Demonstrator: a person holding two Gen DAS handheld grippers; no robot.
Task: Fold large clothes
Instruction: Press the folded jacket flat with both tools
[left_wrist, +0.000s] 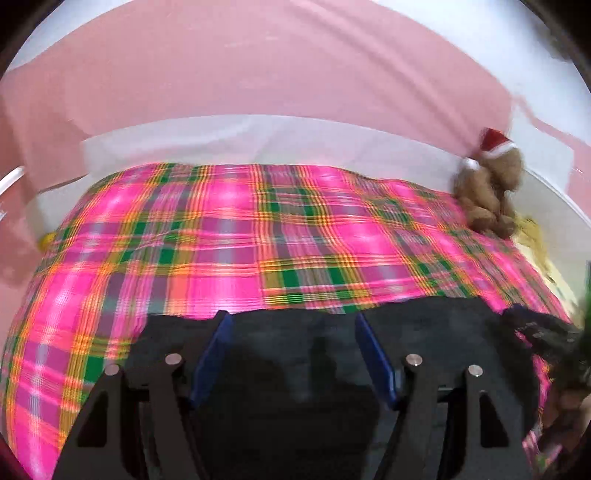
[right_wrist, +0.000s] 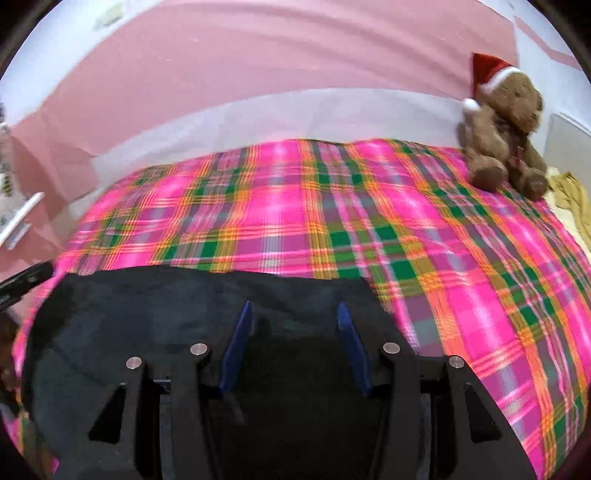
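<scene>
Dark garment (right_wrist: 207, 295) spread flat, edges rumpled, on plaid bedcover (right_wrist: 461, 258)

Plaid bed (right_wrist: 461, 258): black garment (right_wrist: 166, 306), teddy bear (right_wrist: 506, 140)

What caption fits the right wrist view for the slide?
Open right gripper poised over a dark garment on a pink plaid bedspread, teddy bear in a Santa hat at the far corner.

Black garment (right_wrist: 177, 314) on pink-green-orange plaid bedspread (right_wrist: 406, 229).
</scene>
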